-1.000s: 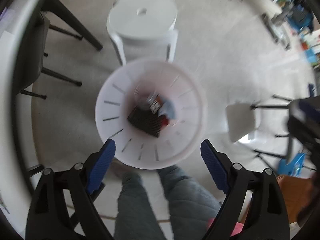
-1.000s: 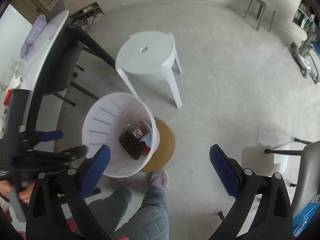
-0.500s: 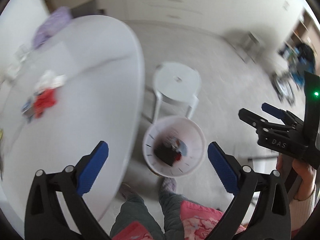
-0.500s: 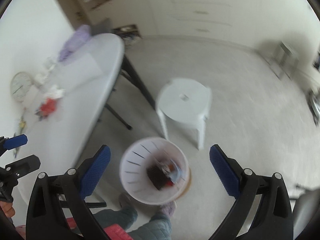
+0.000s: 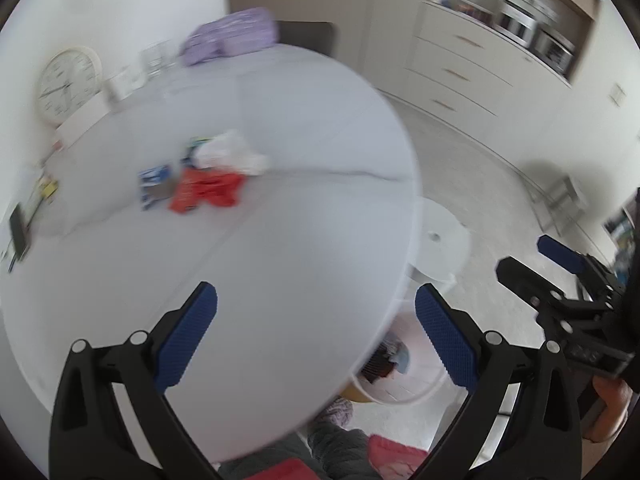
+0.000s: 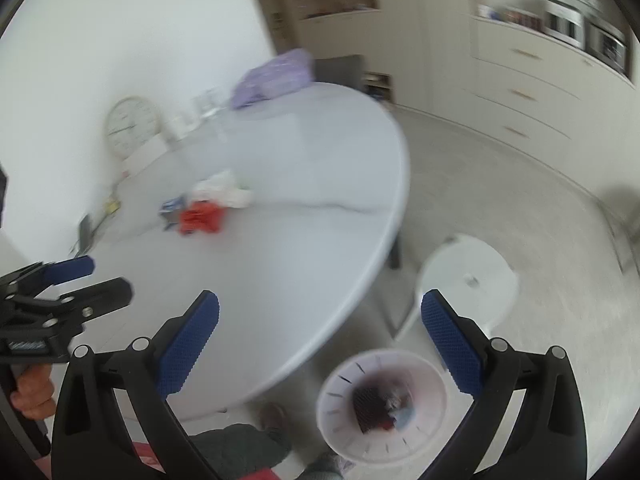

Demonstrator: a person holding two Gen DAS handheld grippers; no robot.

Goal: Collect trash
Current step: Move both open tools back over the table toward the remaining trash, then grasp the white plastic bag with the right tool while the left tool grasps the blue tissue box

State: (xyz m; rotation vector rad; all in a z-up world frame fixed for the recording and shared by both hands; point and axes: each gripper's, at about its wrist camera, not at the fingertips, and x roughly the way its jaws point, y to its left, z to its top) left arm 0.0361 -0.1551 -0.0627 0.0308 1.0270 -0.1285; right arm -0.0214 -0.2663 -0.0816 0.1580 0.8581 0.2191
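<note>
Holding both tools above the round white table (image 5: 280,240), I have my left hand-held gripper (image 5: 316,320) spread wide, its blue pads far apart with nothing between them, only tabletop and the table's edge behind. My right hand-held gripper (image 6: 320,324) is spread just as wide and is empty too; in the left wrist view it shows at the right edge, over the floor.

The trash still on the table lies in a small cluster well ahead of both tools: a crumpled red wrapper (image 5: 206,192), a white crumpled tissue (image 5: 230,156) touching it on the far side, and a small blue packet (image 5: 154,184) just beside the red one. All of it is blurred, so I cannot tell finer detail.

The white trash bin (image 6: 382,406) stands on the floor near the table's edge, close to my feet, with dark and red scraps in its bottom. In the left wrist view the table hides most of it. A white stool (image 6: 468,280) stands beyond the bin. At the far side of the table rest a purple package (image 5: 232,36) and a round clock (image 5: 66,84) leaning by the wall.
</note>
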